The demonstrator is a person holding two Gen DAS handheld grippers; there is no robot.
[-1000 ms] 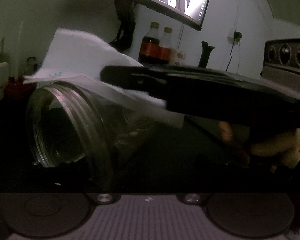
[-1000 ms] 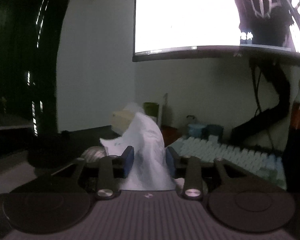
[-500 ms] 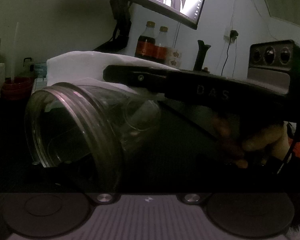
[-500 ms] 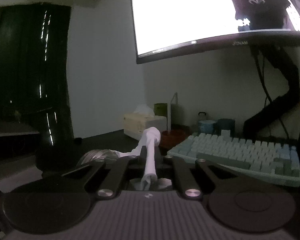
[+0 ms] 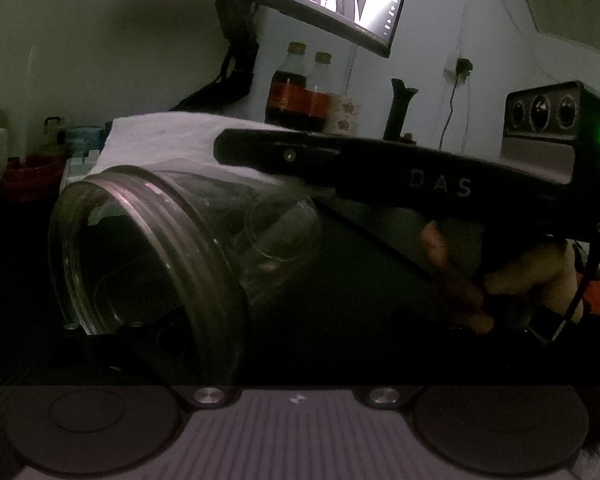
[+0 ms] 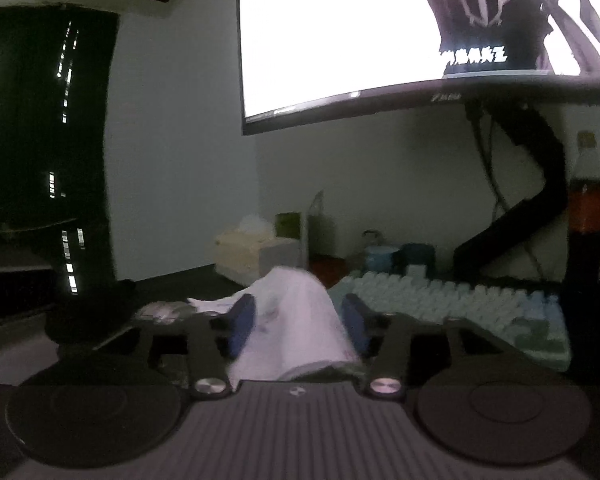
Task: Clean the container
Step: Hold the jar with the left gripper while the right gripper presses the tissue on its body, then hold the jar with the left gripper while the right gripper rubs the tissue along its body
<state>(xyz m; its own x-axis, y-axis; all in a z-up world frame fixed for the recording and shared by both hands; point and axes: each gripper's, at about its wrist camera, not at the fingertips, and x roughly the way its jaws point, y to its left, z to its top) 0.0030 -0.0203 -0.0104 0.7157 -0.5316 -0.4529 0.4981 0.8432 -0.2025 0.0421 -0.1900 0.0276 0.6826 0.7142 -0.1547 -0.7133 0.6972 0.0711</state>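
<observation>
A clear glass jar (image 5: 160, 260) lies tilted on its side close in the left wrist view, with its threaded mouth toward the left. My left gripper (image 5: 204, 332) is shut on it, and its fingers are lost in the dark. A white tissue (image 5: 172, 136) is draped over the top of the jar. My right gripper (image 5: 228, 152) reaches in from the right above it. In the right wrist view the right gripper (image 6: 298, 320) has its jaws opening. The tissue (image 6: 292, 344) sits loose between the blue pads (image 6: 240, 320).
A curved monitor (image 6: 380, 40) hangs over the desk. Below it lie a pale keyboard (image 6: 440, 304), a tissue box (image 6: 252, 252) and mugs. Two cola bottles (image 5: 296, 96) stand at the back. A hand (image 5: 520, 280) holds the right gripper's handle.
The right gripper pinched the tissue tight half a second ago and now stands spread, with the tissue slack between its pads. The tissue settled flatter over the jar. The jar kept its place.
</observation>
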